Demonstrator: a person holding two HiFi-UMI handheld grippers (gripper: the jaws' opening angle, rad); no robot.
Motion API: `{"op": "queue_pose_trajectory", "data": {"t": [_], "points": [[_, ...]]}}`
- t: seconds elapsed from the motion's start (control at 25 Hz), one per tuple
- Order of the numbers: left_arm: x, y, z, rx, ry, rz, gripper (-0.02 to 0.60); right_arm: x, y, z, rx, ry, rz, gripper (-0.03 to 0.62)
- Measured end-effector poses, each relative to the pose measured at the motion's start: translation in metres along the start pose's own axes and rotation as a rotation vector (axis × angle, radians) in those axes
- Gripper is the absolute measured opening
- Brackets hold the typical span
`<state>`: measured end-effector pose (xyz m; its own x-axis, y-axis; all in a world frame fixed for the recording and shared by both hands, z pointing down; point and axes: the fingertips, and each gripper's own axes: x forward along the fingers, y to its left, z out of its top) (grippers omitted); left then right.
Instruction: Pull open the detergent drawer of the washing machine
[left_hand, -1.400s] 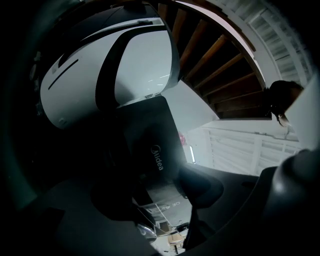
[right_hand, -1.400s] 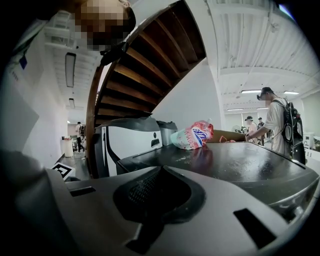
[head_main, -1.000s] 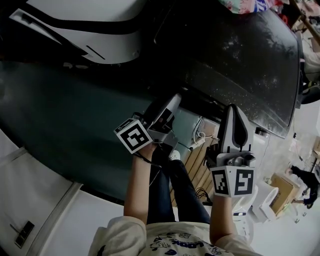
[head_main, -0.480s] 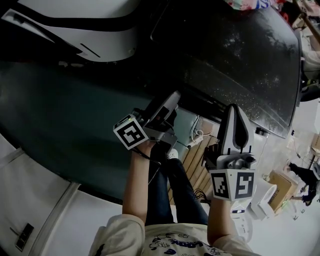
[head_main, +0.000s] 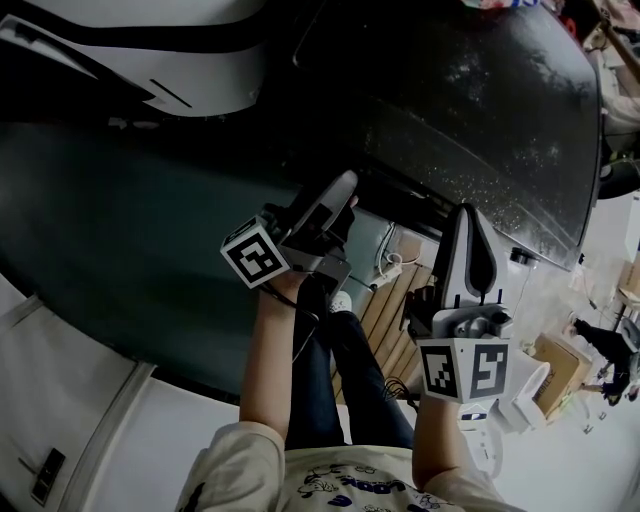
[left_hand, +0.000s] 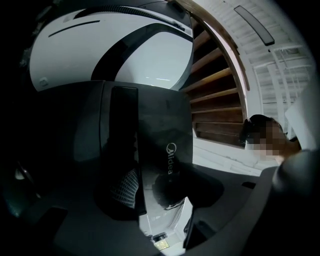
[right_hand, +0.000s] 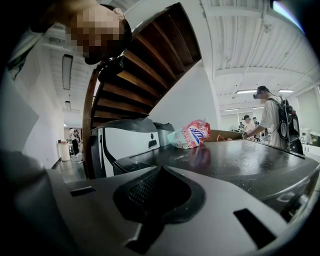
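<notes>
My left gripper (head_main: 345, 190) reaches the left front corner of the dark washing machine (head_main: 480, 110). In the left gripper view its jaws (left_hand: 147, 187) stand close together on either side of the lower edge of the dark drawer front (left_hand: 160, 125), which carries a Midea logo. Only a narrow gap shows below that edge. In the head view the drawer itself is too dark to make out. My right gripper (head_main: 466, 215) hangs in front of the machine's front edge, shut with nothing in it (right_hand: 157, 187), and looks across the machine's speckled top (right_hand: 240, 160).
A white appliance with a black band (head_main: 150, 60) stands left of the machine. A pink detergent bag (right_hand: 189, 134) lies on the machine's far side. A wooden staircase (right_hand: 145, 70) rises behind. People (right_hand: 272, 117) stand at the far right. A white container (head_main: 525, 395) sits on the floor.
My left gripper has shifted slightly up and to the left at the machine's corner. The right gripper has stayed almost in place.
</notes>
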<state>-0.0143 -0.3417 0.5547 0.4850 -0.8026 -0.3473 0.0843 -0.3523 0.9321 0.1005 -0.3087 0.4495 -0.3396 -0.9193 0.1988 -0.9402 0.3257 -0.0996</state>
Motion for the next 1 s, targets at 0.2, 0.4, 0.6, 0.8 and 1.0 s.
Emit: {"op": "queue_pose_trajectory", "data": {"t": [0.2,0.4,0.6,0.8,1.0], "points": [[-0.001,0.000,0.000,-0.007,-0.005,-0.038,0.251,-0.003,0.001,-0.003,0.000,0.002,0.004,0.009],[-0.004,-0.001,0.002,-0.035,-0.026,-0.042,0.233,-0.006,0.002,-0.008,0.001,0.008,0.002,0.010],[-0.011,-0.003,0.000,-0.041,-0.034,-0.061,0.227,-0.009,0.002,-0.012,0.003,0.012,-0.002,0.010],[-0.017,-0.006,-0.004,-0.045,-0.021,-0.059,0.225,-0.010,0.001,-0.017,0.006,0.016,-0.004,0.009],[-0.034,-0.013,-0.008,-0.038,-0.009,-0.047,0.224,-0.014,0.009,-0.019,0.010,0.018,0.002,0.009]]}}
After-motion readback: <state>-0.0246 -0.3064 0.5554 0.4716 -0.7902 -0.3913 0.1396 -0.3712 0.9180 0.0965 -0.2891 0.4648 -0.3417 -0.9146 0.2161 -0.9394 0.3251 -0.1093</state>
